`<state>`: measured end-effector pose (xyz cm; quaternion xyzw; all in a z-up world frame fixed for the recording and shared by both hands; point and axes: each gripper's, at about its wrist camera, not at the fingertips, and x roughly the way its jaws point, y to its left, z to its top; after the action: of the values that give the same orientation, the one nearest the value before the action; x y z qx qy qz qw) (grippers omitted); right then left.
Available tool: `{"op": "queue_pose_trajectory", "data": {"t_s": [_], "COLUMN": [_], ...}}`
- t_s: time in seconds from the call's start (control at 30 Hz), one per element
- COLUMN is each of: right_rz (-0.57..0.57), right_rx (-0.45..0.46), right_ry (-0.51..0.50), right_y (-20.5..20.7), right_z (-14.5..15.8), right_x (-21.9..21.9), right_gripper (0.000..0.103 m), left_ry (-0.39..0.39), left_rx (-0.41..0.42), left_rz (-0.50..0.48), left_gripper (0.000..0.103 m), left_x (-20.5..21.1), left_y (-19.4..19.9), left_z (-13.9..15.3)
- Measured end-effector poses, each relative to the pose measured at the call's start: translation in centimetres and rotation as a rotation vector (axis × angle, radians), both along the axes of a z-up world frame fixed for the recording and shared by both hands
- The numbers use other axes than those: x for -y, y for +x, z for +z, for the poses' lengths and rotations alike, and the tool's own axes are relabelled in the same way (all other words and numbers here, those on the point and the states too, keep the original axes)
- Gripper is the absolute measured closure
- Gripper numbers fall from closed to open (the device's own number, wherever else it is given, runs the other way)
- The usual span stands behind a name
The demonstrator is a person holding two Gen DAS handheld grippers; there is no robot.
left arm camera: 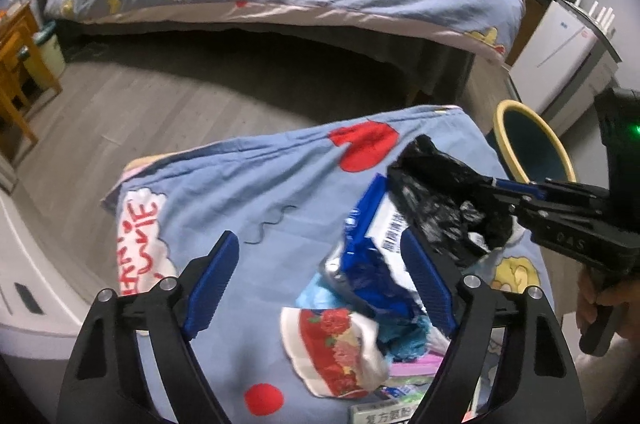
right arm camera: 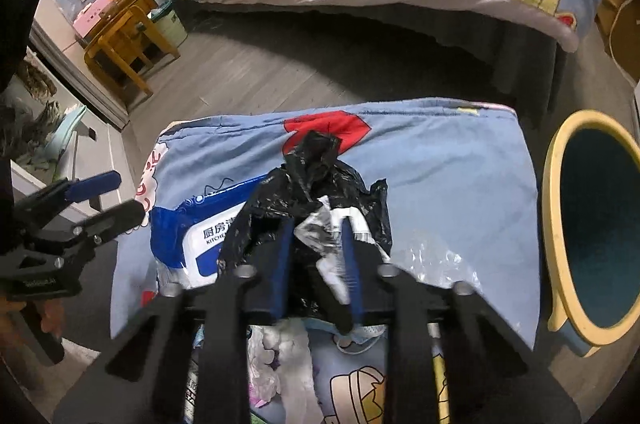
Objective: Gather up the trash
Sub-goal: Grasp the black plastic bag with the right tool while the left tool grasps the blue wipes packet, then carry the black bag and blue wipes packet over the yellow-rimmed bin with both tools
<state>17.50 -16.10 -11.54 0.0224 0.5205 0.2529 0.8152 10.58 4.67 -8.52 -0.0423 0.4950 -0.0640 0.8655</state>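
Right gripper (right arm camera: 316,260) fingers clamp the black bag (right arm camera: 312,184) above the trash; left gripper (left arm camera: 320,288) fingers hover spread.

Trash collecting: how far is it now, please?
Done: nothing visibly binned; the bin's dark interior shows no trash. In hand: right gripper is shut on the black bag. Left: wipes pack, red wrapper and other scraps remain on the blanket; left gripper is open.
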Motion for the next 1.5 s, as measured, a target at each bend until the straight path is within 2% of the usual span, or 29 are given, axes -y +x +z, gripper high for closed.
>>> {"op": "queue_pose_trajectory", "data": {"t_s": [0.2,0.3,0.4,0.47,0.53,0.6,0.73,0.87,1.03,1.17,1.3,1.5], "right_rz": [-0.064,-0.056,-0.049,-0.045,-0.041,-0.04,-0.037,-0.032,-0.017,-0.012,-0.016,-0.02], "right_rx": [0.033,0.057,0.067,0.07,0.079,0.085,0.096,0.114,0.14,0.172,0.203,0.253], "right_ry": [0.081,0.076,0.075,0.075,0.076,0.082,0.103,0.115,0.132,0.14,0.168,0.186], "right_y": [0.5,0.4,0.5,0.6,0.5,0.4,0.1,-0.1,-0.6,-1.1,-1.5,-2.1], "right_z": [2.1,2.8,3.1,3.2,3.4,3.6,4.0,4.9,6.3,7.6,9.1,11.0], "right_x": [1.8,1.9,1.8,1.7,1.6,1.7,2.0,2.1,2.1,2.1,2.6,3.3], "right_gripper": [0.088,0.088,0.088,0.088,0.088,0.088,0.088,0.088,0.088,0.088,0.088,0.088], "left_ry": [-0.008,-0.029,-0.046,-0.037,-0.01,-0.004,0.067,0.13,0.165,0.185,0.172,0.176], "left_rx": [-0.051,-0.095,-0.149,-0.144,-0.118,-0.111,-0.071,0.017,0.145,0.211,0.268,0.312], "left_rz": [-0.037,-0.044,-0.045,-0.046,-0.046,-0.04,-0.039,-0.015,0.004,0.01,0.024,0.029], "left_gripper": [0.023,0.035,0.062,0.067,0.079,0.08,0.08,0.081,0.081,0.081,0.081,0.081], "left_x": [1.2,1.4,1.5,1.7,2.0,2.0,2.4,2.0,2.0,2.1,2.2,2.8], "left_y": [0.4,0.9,1.2,1.2,1.1,1.0,0.9,0.7,-0.1,-0.9,-1.7,-2.5], "left_z": [-1.2,-2.0,-3.0,-3.0,-2.5,-2.2,-1.3,0.9,4.1,6.1,7.8,9.2]}}
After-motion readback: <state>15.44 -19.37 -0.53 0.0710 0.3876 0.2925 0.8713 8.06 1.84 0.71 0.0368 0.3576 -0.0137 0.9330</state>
